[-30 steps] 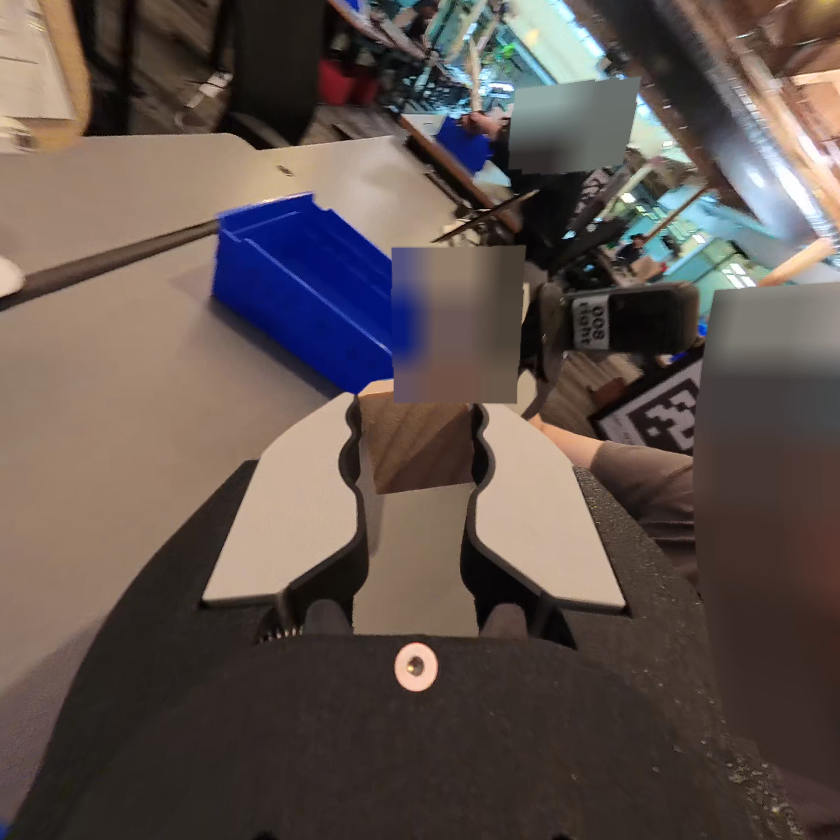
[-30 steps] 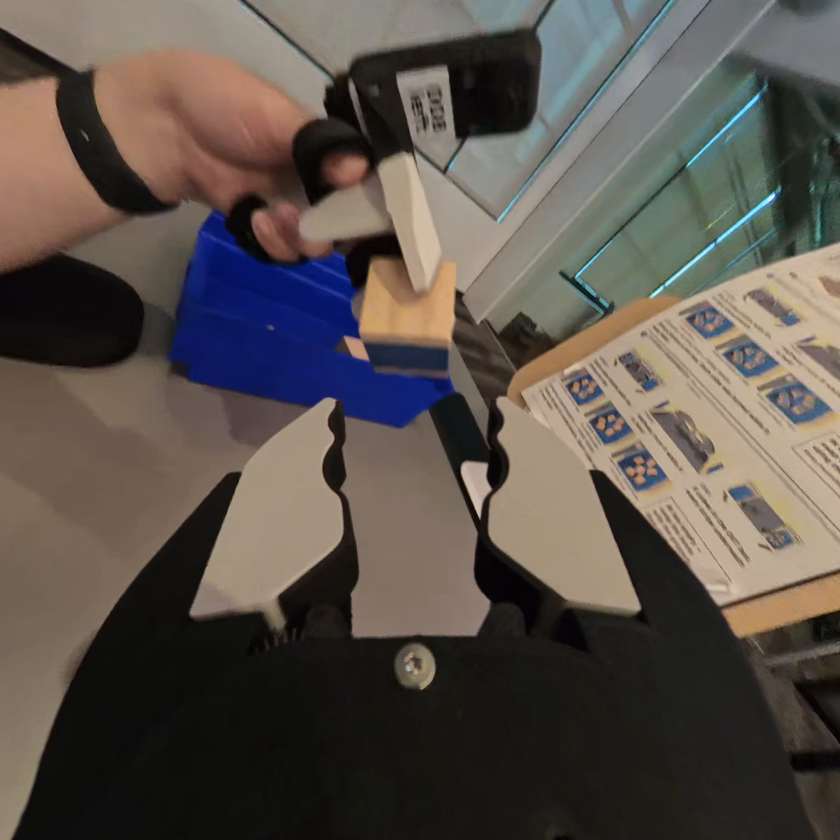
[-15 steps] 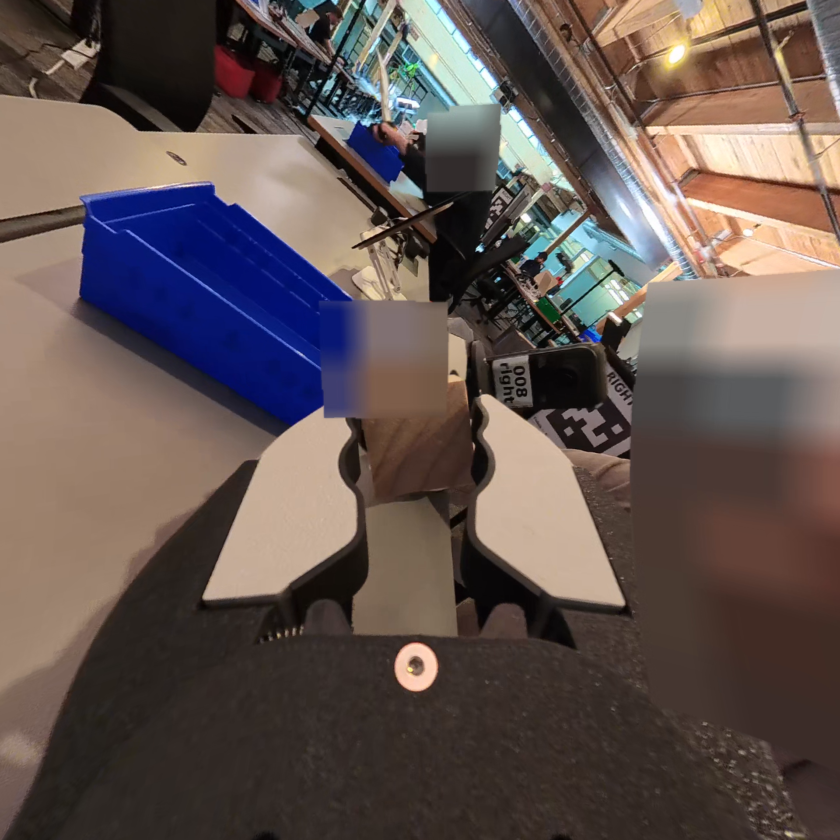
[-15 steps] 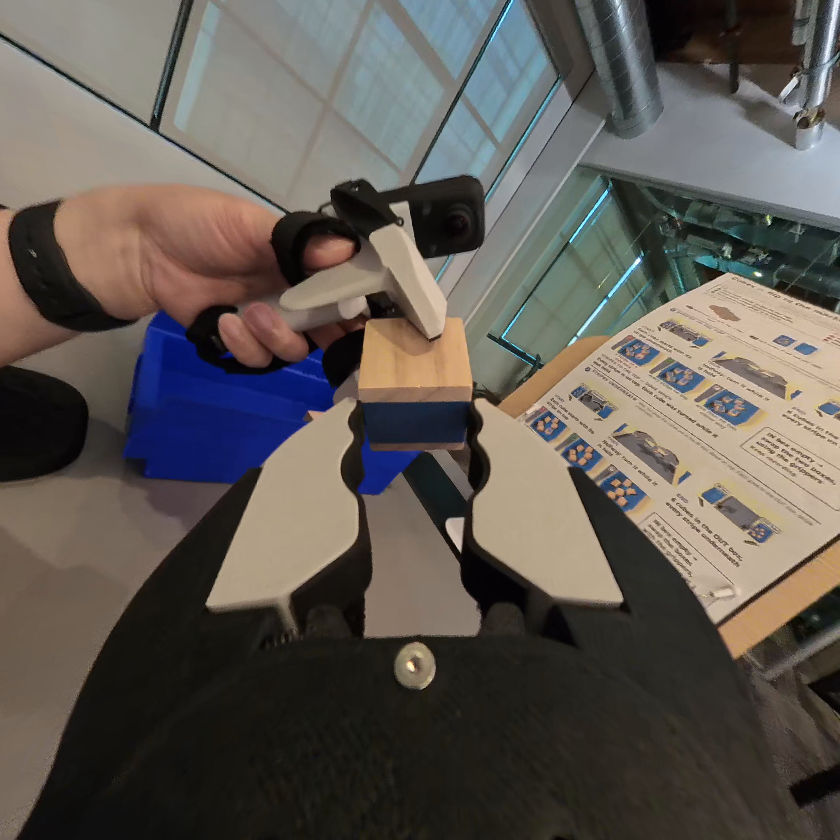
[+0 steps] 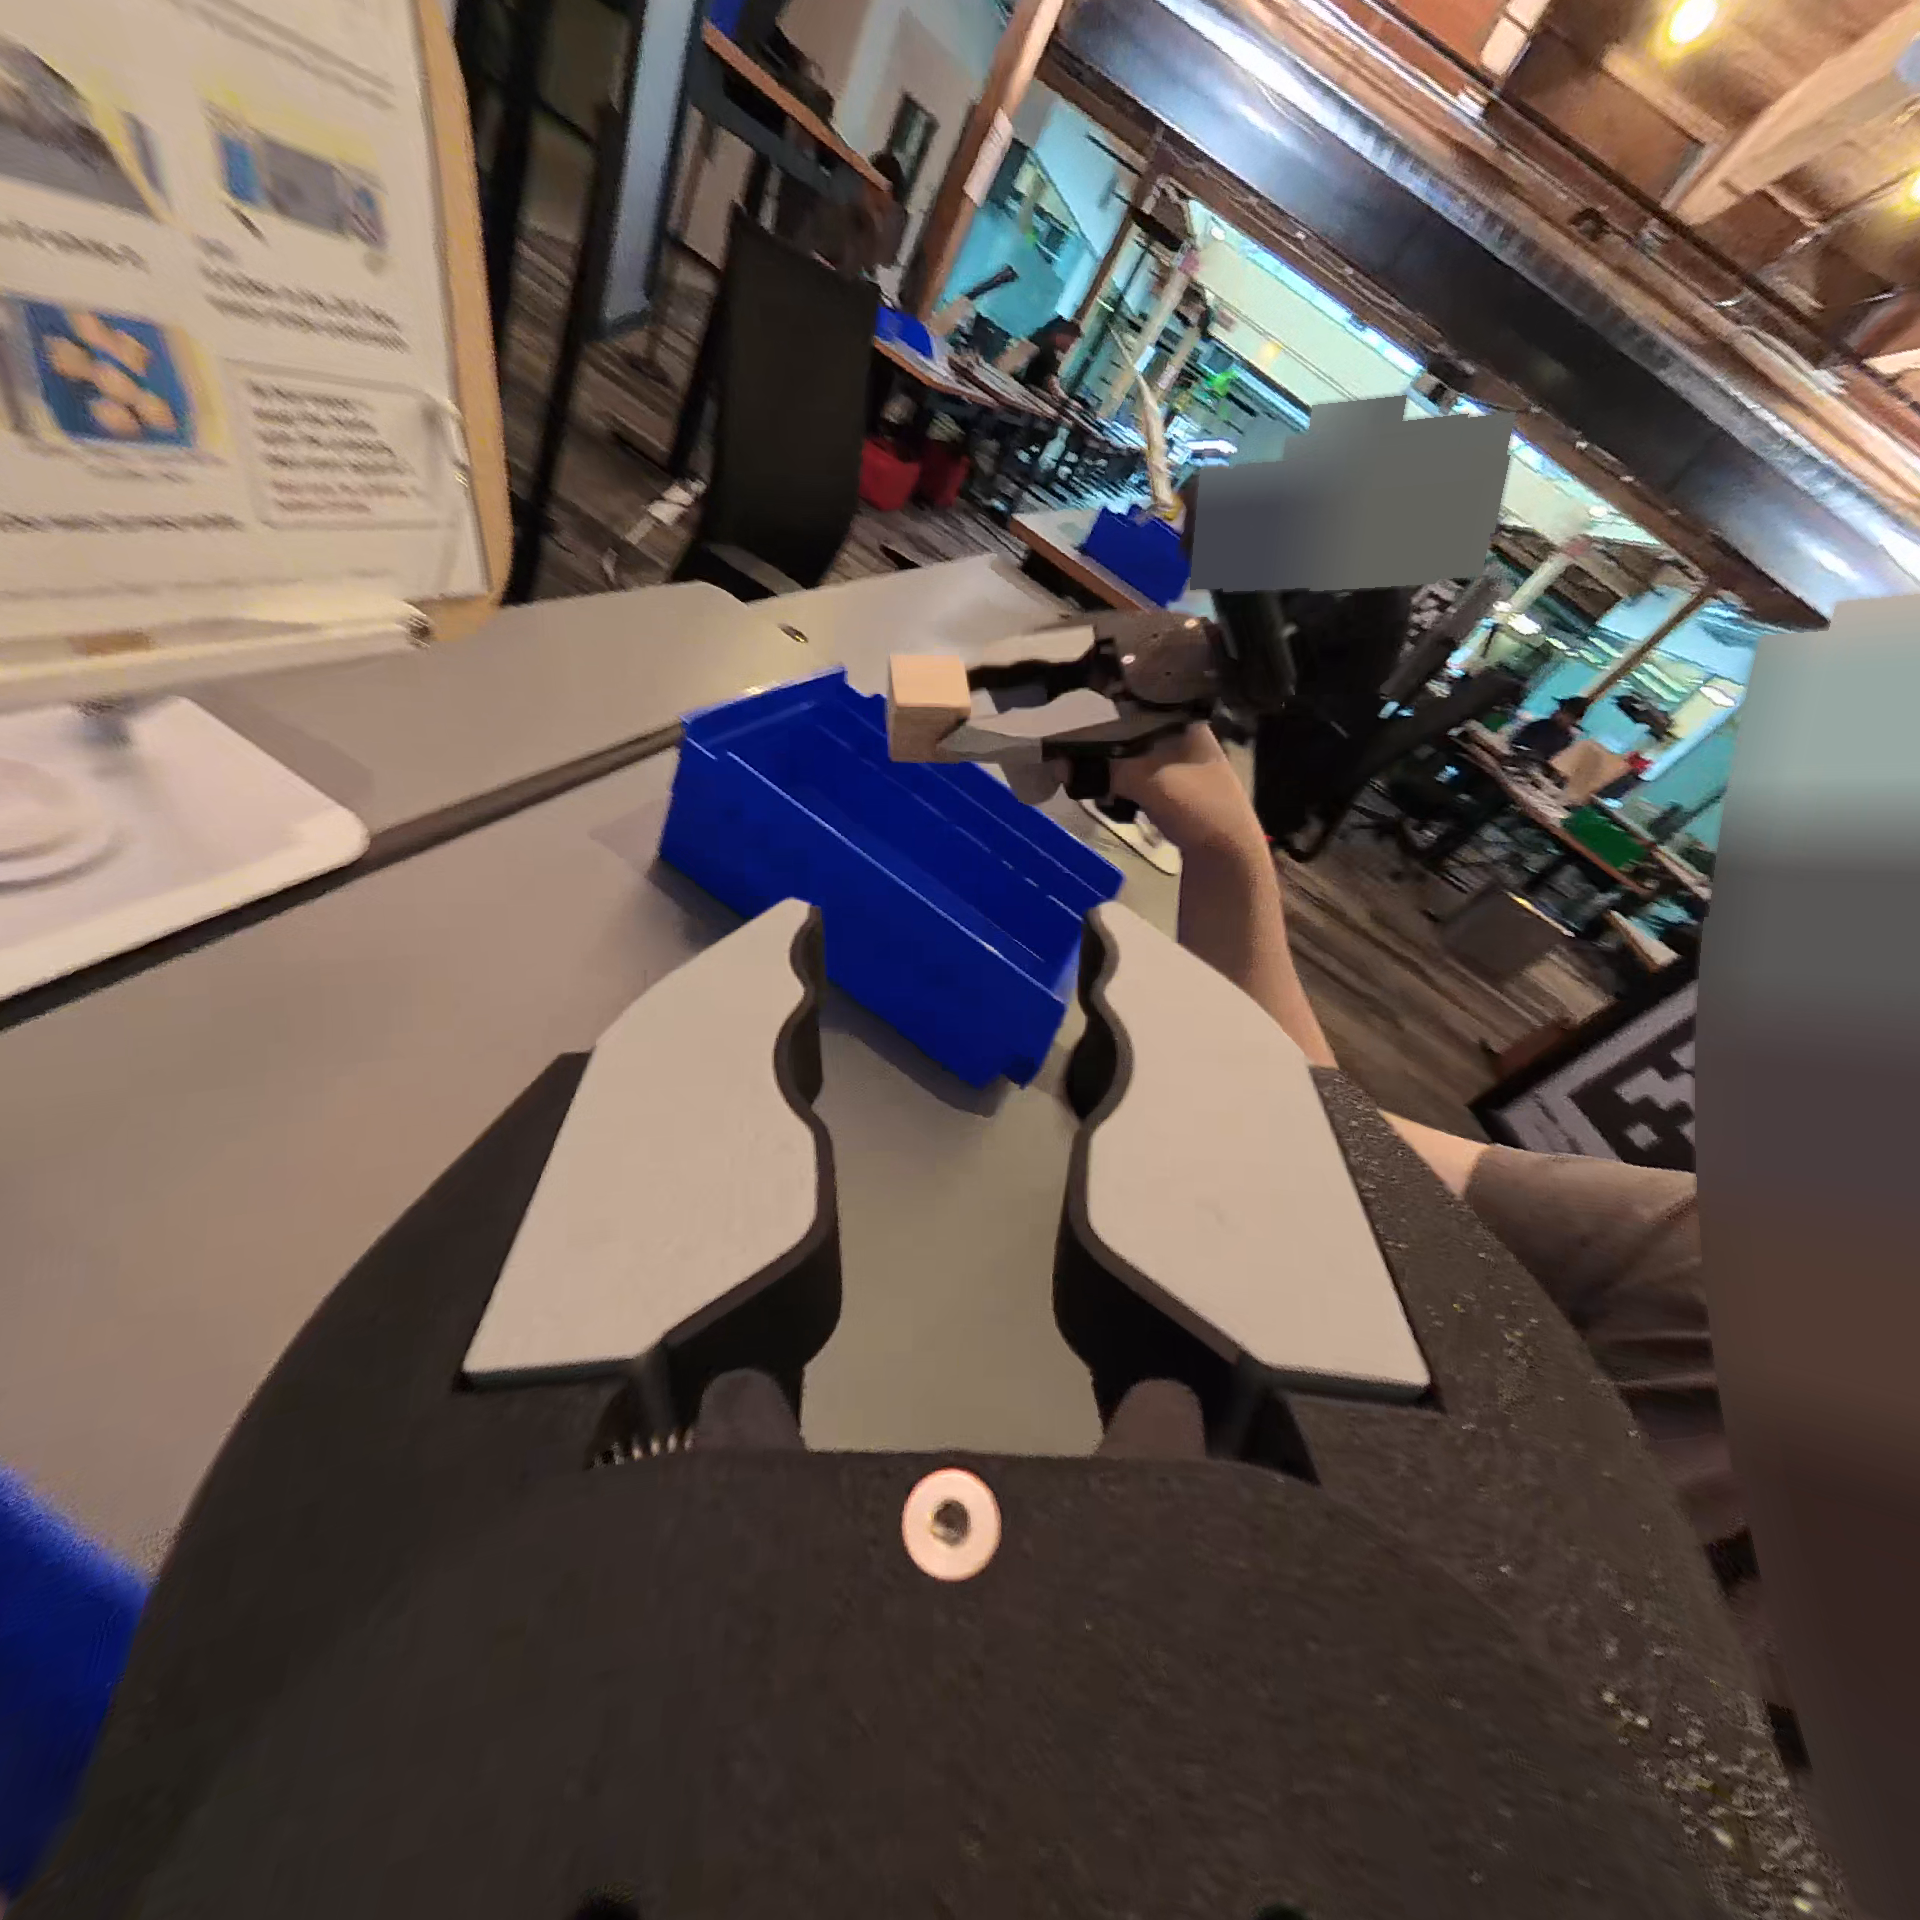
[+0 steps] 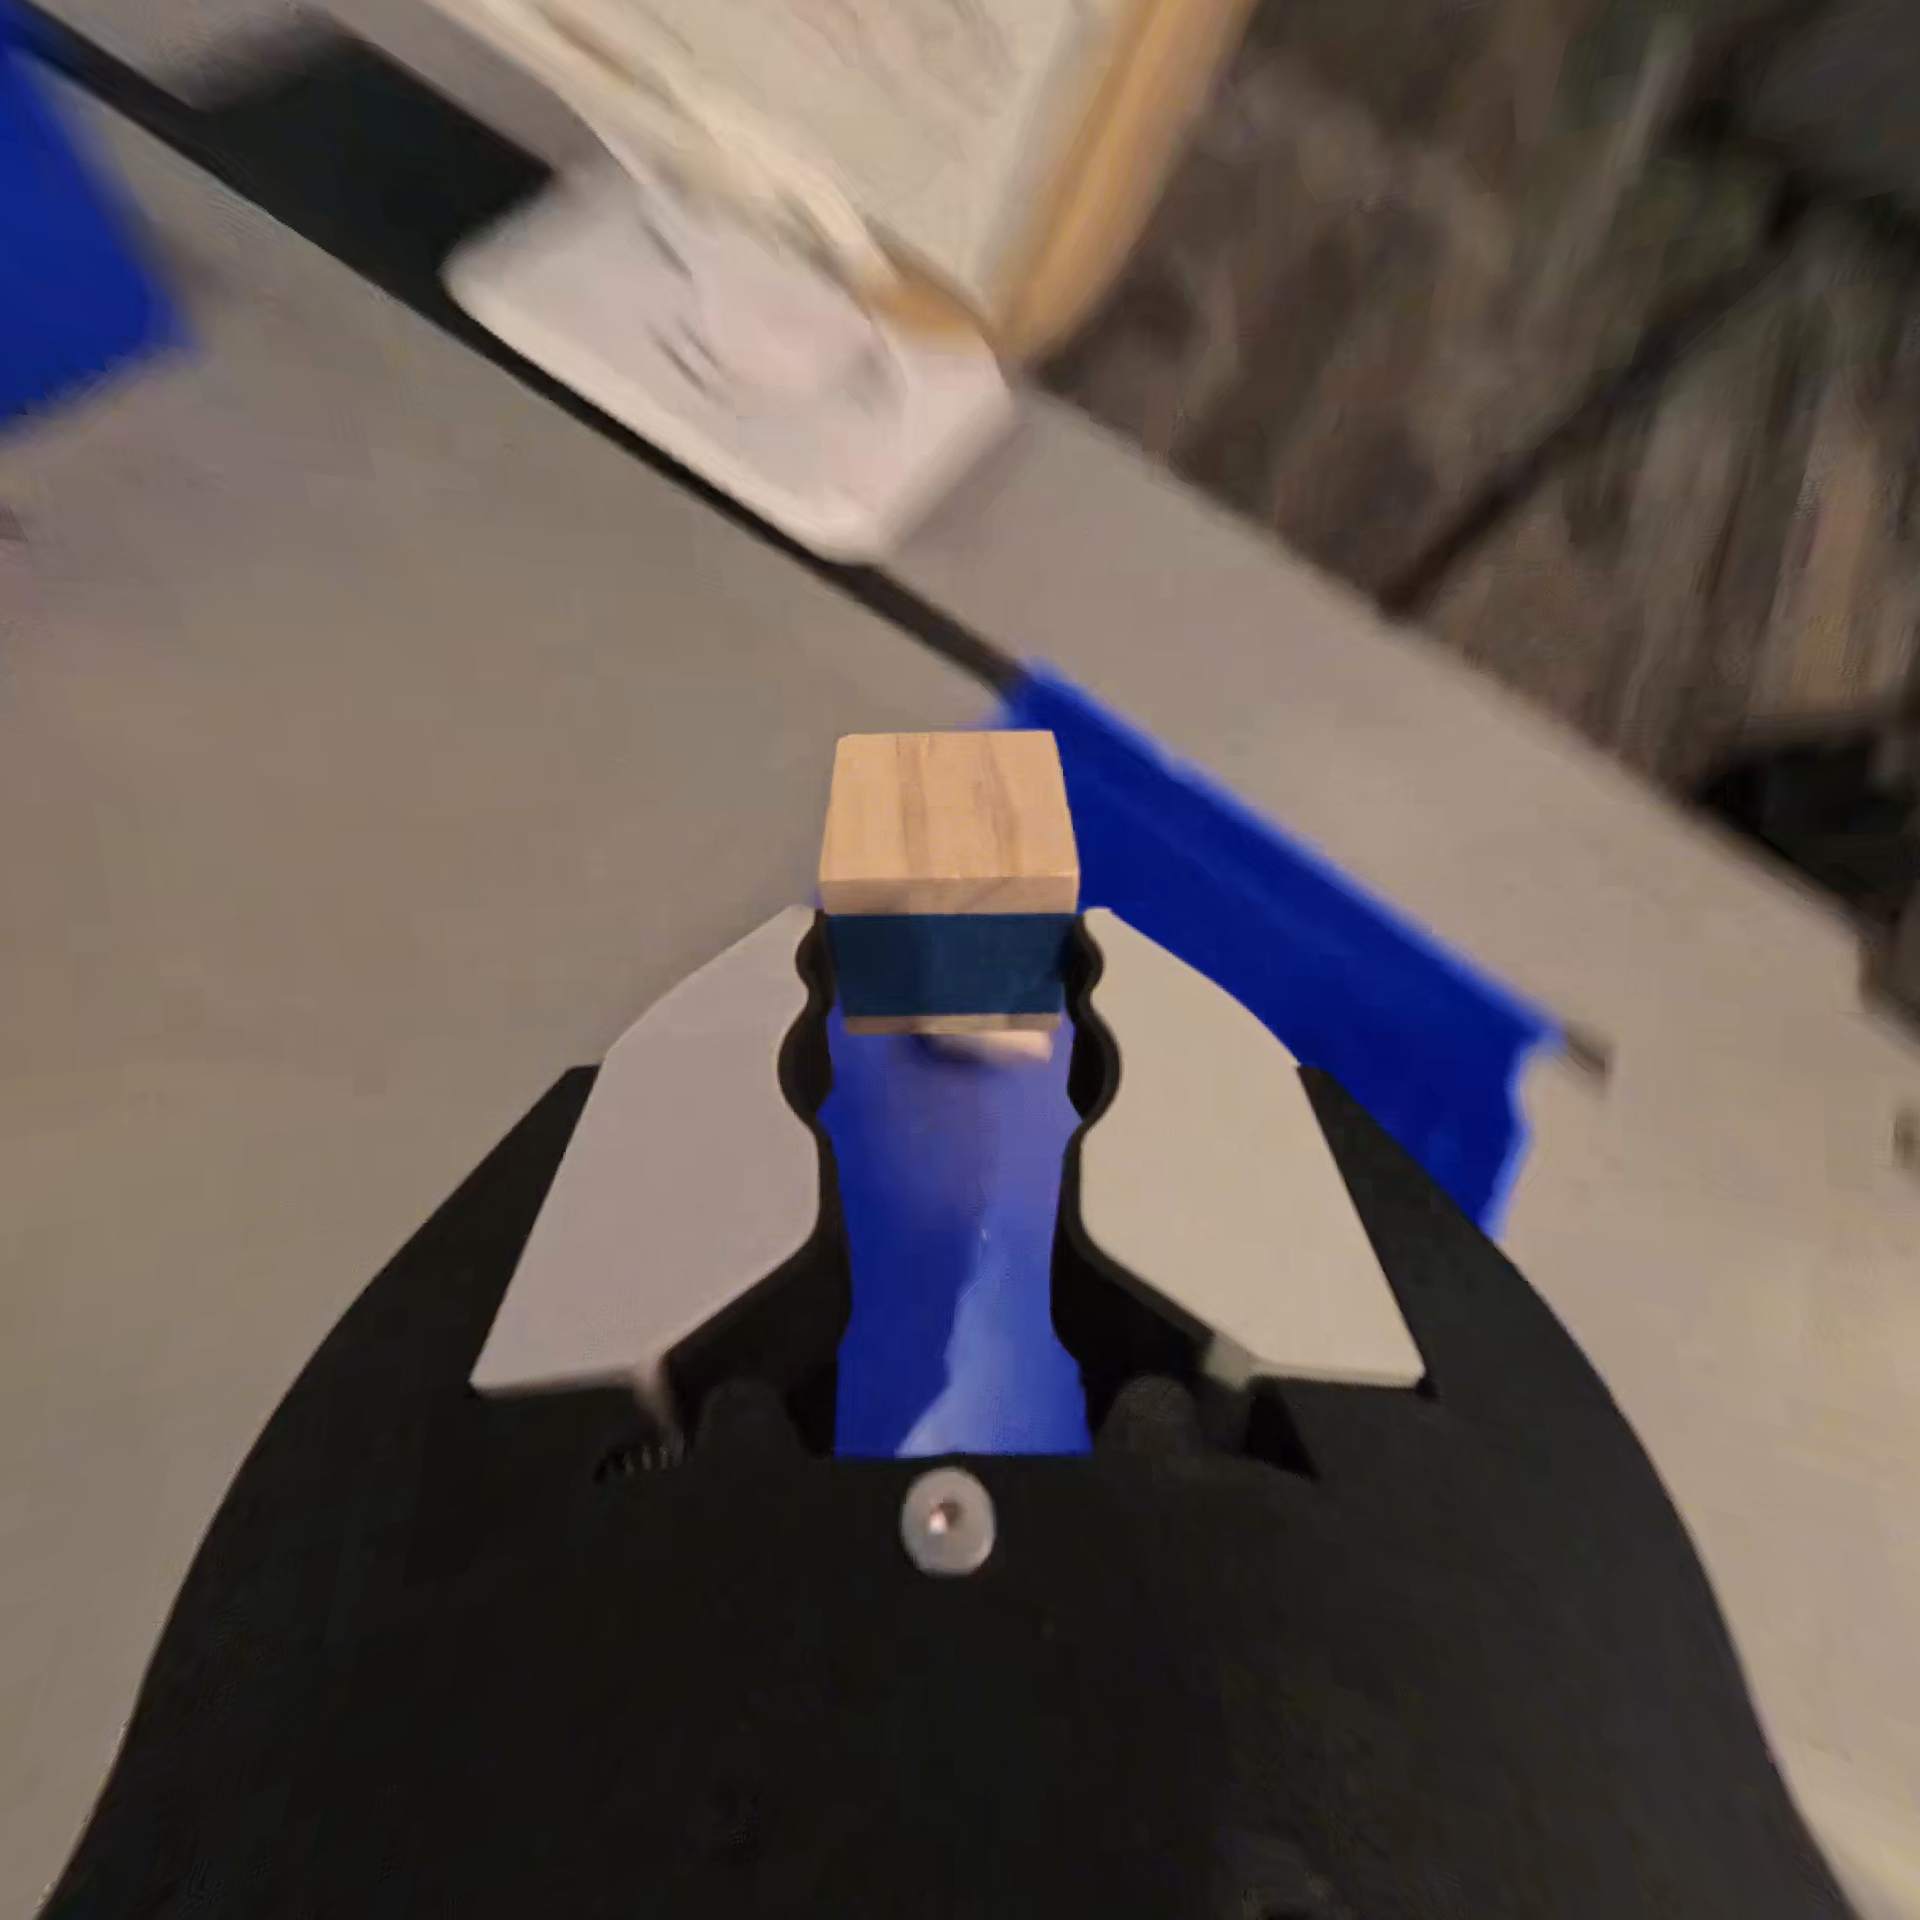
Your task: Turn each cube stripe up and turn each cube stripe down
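My right gripper [image 6: 945, 935] is shut on a wooden cube [image 6: 945, 821], whose blue stripe [image 6: 945, 966] faces the camera on the near side. It holds the cube in the air over a blue bin [image 6: 1299, 935]. A blurred tan shape shows just under the cube. My left gripper [image 5: 951, 935] is open and empty above the grey table [image 5: 260, 1091], short of the same blue bin [image 5: 883, 862]. In the left wrist view the right gripper [image 5: 977, 710] holds the cube [image 5: 925, 707] above the bin's far end.
An instruction sheet on a board [image 5: 208, 312] stands on a white base [image 5: 104, 831] at the back left; the base also shows in the right wrist view [image 6: 727, 364]. A second blue thing [image 5: 52, 1662] lies at the lower left. A person's forearm [image 5: 1226, 883] is right of the bin.
My right gripper shut on the cube that the left gripper held. The left gripper opened and drew back empty. The right gripper carried the cube over the blue bin.
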`<action>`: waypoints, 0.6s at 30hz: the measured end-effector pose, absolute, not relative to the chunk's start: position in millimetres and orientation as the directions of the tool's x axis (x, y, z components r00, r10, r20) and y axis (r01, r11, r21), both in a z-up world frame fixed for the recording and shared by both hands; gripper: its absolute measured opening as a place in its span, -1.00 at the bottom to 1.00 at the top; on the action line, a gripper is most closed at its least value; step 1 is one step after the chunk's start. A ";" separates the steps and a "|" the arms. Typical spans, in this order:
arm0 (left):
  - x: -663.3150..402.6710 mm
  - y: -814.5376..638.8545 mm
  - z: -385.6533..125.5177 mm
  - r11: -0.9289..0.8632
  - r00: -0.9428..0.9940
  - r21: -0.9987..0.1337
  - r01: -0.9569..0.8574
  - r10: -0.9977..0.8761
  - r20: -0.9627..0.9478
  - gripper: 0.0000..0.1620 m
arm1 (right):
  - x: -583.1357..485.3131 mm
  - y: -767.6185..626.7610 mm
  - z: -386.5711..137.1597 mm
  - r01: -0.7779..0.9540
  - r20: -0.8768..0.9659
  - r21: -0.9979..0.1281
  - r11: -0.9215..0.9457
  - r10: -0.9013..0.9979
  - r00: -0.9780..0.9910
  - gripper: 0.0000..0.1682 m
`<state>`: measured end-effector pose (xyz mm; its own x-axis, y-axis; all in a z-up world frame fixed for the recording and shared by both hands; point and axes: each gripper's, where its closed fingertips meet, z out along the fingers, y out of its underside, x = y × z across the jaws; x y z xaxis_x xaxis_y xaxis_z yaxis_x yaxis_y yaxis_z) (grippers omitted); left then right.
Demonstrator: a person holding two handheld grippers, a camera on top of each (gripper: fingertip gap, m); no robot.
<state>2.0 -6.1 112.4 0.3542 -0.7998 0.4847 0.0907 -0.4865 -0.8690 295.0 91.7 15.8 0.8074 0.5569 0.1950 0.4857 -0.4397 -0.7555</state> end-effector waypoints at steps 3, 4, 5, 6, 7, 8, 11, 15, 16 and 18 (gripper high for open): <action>-13.4 -1.1 111.4 -0.446 0.457 -0.893 0.057 -0.784 0.420 -0.47 | 358.3 102.8 -52.1 0.367 0.053 -0.558 -0.744 0.410 0.911 -0.47; -16.6 0.0 109.3 -0.443 0.485 -0.896 0.038 -0.776 0.404 -0.48 | 367.6 103.0 -71.5 0.339 0.020 -0.491 -0.802 0.379 0.925 -0.47; -18.8 0.9 107.2 -0.444 0.508 -0.896 0.023 -0.766 0.393 -0.48 | 372.6 103.6 -86.9 0.326 0.000 -0.434 -0.840 0.362 0.932 -0.46; -19.9 1.0 105.8 -0.446 0.522 -0.895 0.012 -0.760 0.386 -0.49 | 375.2 106.2 -98.1 0.317 -0.007 -0.404 -0.858 0.349 0.937 -0.46; -19.8 0.2 105.4 -0.447 0.525 -0.894 0.004 -0.760 0.383 -0.50 | 377.4 110.0 -106.3 0.306 -0.006 -0.388 -0.869 0.335 0.942 -0.46; -18.8 -1.3 105.5 -0.449 0.520 -0.894 -0.001 -0.763 0.383 -0.51 | 379.9 113.5 -112.6 0.299 0.002 -0.374 -0.878 0.321 0.947 -0.46; -17.7 -2.7 103.6 -0.459 0.523 -0.888 -0.019 -0.761 0.383 -0.53 | 387.5 120.3 -123.4 0.278 0.032 -0.346 -0.896 0.285 0.958 -0.46; -19.7 0.2 99.6 -0.467 0.550 -0.884 -0.035 -0.747 0.373 -0.53 | 383.4 126.7 -132.7 0.273 0.018 -0.348 -0.897 0.285 0.958 -0.46; -20.1 0.7 99.0 -0.468 0.552 -0.883 -0.035 -0.745 0.374 -0.54 | 382.3 129.3 -135.4 0.266 0.008 -0.353 -0.897 0.281 0.960 -0.45; -21.4 1.9 97.5 -0.478 0.552 -0.878 -0.027 -0.739 0.386 -0.55 | 381.0 137.3 -135.0 0.247 0.000 -0.392 -0.886 0.269 0.963 -0.46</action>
<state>-21.4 1.9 97.5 0.5523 -0.7391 0.3856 -0.0274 -0.4784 -0.8777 381.0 137.3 -135.0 0.9632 0.2687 -0.0003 0.2470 -0.8860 -0.3924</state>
